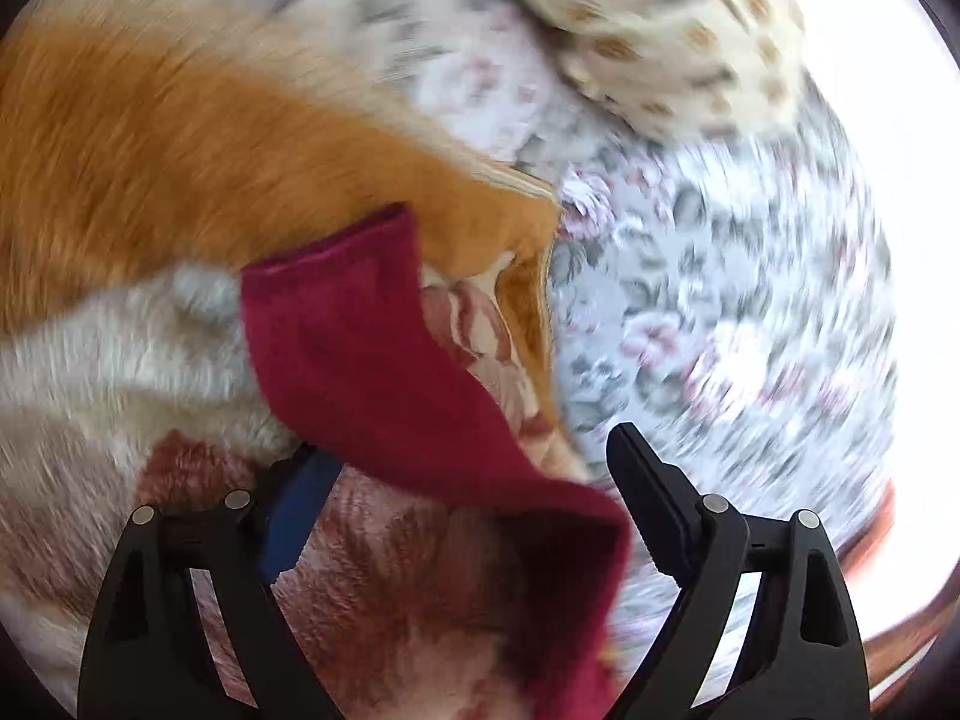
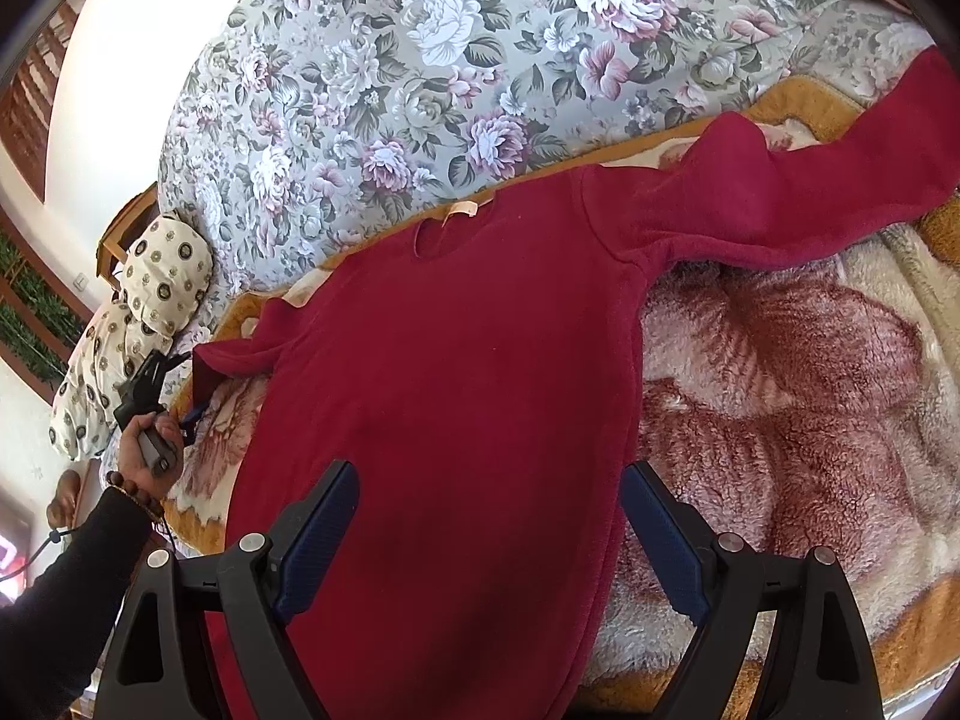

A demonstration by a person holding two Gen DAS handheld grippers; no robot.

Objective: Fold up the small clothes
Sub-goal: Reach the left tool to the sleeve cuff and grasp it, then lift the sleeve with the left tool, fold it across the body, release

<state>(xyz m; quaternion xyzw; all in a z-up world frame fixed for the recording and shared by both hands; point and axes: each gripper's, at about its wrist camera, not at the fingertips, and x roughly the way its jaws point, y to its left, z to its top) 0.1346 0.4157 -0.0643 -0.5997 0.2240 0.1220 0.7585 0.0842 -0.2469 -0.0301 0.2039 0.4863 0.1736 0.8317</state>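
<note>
spread across a fleecy blanket (image 2: pixel 780 396) with an orange border, itself laid over a floral bedspread (image 2: pixel 432 60): a dark red sweater (image 2: pixel 468 372), front up, neckline toward the far side, body running near to far through the middle of the right wrist view. one sleeve (image 2: pixel 798 192) thrown out to the far right, flat and nearly straight; the other sleeve (image 2: pixel 240 354) short on the left, its cuff end turned up off the blanket.

looks soft, thick and limp, a fleece-like knit likely to sag and drag on the pile beneath rather than slide; light enough for a single pinch, no stiffness to hold a crease alone. best holds judged to be the cuffs, the shoulder seams and the hem corners, where doubled fabric gives the pads something to bite.

right gripper (image 2: pixel 489 516) poised over the lower body of the garment, jaws spread wide, nothing between them. left gripper (image 1: pixel 462 468) at the left sleeve, jaws also spread in its own blurred view, the cuff draped loose across the gap and not pinched; seen small at far left from the right side, held in a hand (image 2: pixel 147 456) beside a spotted pillow (image 2: pixel 144 324).
</note>
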